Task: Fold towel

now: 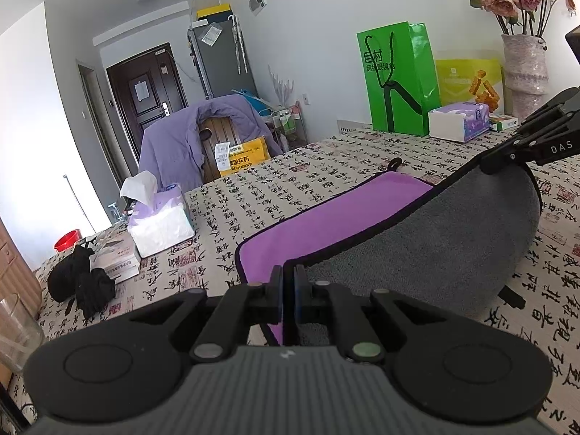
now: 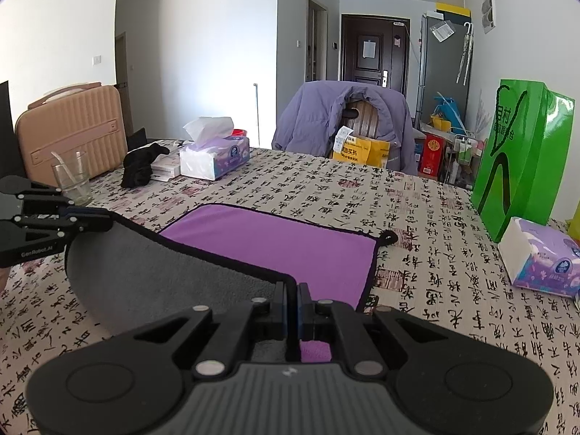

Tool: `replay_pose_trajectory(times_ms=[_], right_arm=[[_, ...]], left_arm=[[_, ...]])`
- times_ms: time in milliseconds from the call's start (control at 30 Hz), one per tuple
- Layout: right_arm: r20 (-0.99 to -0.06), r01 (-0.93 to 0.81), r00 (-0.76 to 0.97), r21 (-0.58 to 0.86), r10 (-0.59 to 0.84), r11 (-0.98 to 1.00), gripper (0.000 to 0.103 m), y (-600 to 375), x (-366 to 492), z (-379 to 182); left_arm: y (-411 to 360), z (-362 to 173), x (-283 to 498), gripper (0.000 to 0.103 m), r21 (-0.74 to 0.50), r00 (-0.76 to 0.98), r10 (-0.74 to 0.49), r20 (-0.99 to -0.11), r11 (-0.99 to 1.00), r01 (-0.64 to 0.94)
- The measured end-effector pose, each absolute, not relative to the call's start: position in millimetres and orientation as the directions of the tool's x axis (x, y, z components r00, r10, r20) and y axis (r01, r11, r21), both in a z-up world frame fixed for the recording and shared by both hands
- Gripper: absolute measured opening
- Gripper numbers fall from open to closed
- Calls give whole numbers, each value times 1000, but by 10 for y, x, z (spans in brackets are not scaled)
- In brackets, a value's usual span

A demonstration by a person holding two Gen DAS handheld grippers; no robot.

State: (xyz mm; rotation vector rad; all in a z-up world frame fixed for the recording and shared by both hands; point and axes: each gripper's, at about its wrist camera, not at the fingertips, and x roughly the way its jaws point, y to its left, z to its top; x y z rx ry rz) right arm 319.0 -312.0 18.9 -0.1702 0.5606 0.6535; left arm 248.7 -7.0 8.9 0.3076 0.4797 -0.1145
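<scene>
On the table covered by a calligraphy-print cloth [image 2: 417, 217] lies the purple microfibre towel with grey reverse and black edging [image 2: 275, 243]. Its near edge is lifted off the table, held at one corner by the left gripper [image 1: 289, 282] and at the other by the right gripper [image 2: 291, 301], each clamped tight on the black hem. Between the two corners the grey underside sags in a curve; the purple half lies flat beyond. The left gripper's body reads "GenRobot.AI"; the right's shows "DAS". A tall green paper carrier bag [image 2: 522, 159] stands well apart from the towel
</scene>
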Motion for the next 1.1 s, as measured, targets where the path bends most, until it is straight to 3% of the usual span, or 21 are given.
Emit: replay_pose_trajectory(times_ms=[1100], right_arm=[[-542, -626, 660, -13, 520, 780, 5, -2984, 3724, 188]], left_arm=[[41, 63, 3010, 6, 289, 887, -27, -461, 940, 179]])
